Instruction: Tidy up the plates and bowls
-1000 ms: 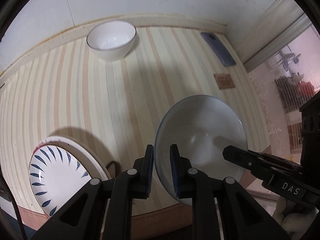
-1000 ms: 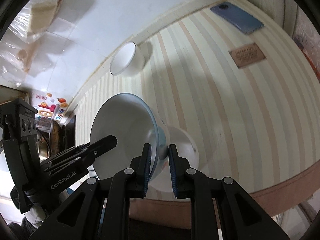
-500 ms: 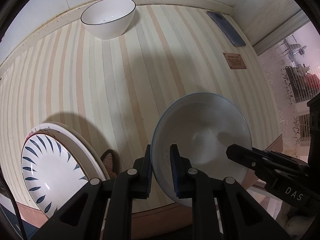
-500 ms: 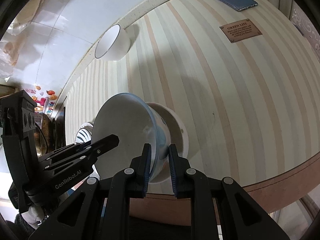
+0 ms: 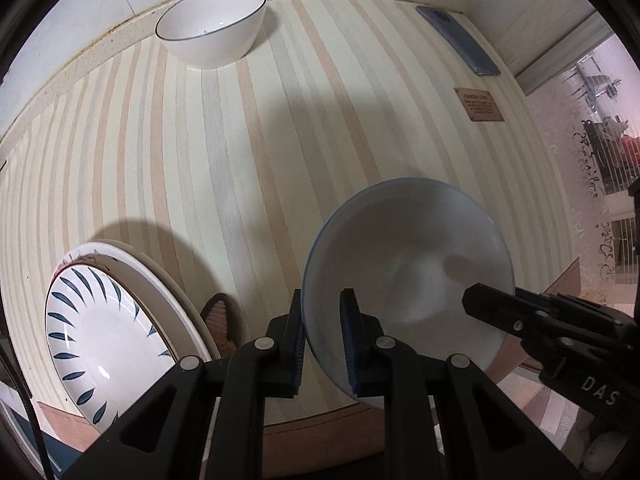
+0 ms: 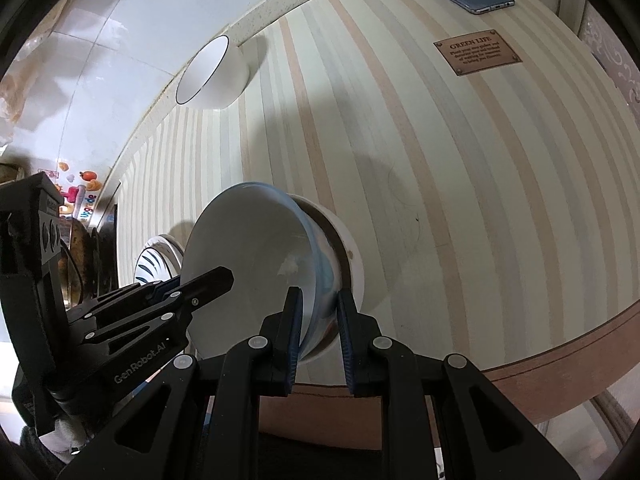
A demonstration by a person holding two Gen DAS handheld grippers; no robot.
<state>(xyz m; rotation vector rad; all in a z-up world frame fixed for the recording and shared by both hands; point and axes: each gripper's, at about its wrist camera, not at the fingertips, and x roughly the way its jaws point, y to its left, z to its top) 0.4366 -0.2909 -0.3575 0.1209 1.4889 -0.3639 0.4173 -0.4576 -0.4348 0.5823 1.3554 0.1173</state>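
While both grippers share one load, a pale blue-rimmed bowl (image 5: 408,264) is being set into a white bowl (image 6: 354,268) that stands near the front edge of a striped table (image 5: 240,140). The left gripper (image 5: 322,336) is clamped shut on the near rim of the blue-rimmed bowl, one pad inside and one outside. The right gripper (image 6: 318,334) pinches the opposite rim the same way, so the bowl stays balanced, likely so that it seats squarely for stacking. In the right wrist view the blue-rimmed bowl sits tilted in the mouth of the white bowl, seemingly touching it, though not yet level. A second white bowl with a dark rim (image 5: 212,26) stands well apart at the back of the table, by the wall. A plate with blue leaf marks (image 5: 100,332) lies on a larger plate at the left front edge. A phone (image 5: 456,38) and a small brown plaque (image 5: 478,105) lie at the far right. Compared with a second ago, both grippers and the bowl have come lower toward the table, the tabletop now looks closer, and the blue-rimmed bowl sits deeper in the white bowl.
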